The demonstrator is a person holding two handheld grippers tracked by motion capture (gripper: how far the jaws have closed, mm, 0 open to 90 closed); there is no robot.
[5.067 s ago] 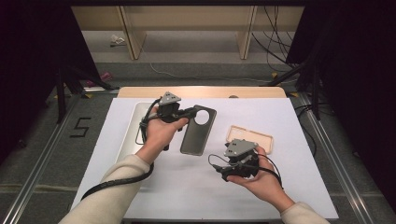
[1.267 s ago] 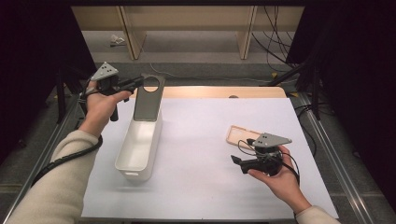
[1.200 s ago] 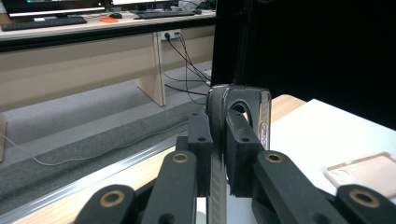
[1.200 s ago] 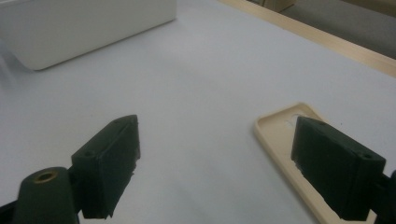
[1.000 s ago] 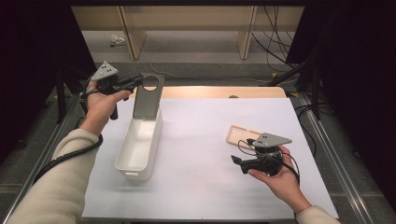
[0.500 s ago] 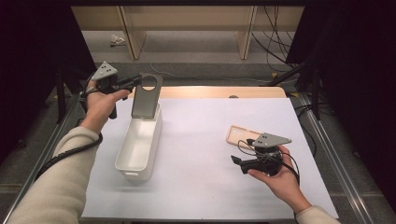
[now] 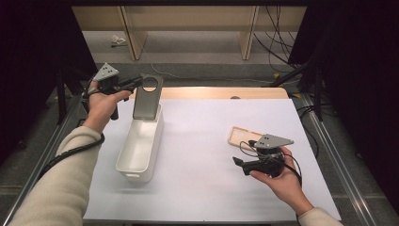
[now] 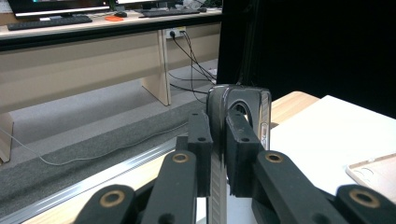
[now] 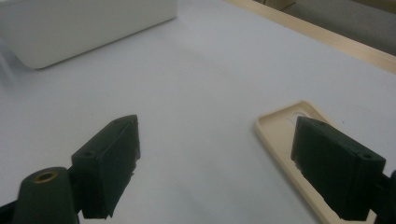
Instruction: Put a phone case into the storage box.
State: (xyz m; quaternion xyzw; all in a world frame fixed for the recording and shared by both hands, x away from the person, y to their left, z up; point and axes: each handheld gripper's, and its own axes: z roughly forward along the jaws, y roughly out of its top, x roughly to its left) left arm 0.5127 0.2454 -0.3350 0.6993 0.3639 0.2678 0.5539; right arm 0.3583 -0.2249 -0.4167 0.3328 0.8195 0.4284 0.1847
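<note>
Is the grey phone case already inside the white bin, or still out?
Out: the grey phone case hangs upright above the white bin, clamped by the left gripper.

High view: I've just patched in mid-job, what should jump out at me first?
The left gripper is shut on a grey phone case, holding it upright over the far end of the white bin at the table's left. On the right, the right gripper is open above the white table, with a beige phone case lying flat just beyond it.

Open table [image 7: 202, 155] between white bin [image 7: 139, 148] and beige case [image 7: 241, 137].
</note>
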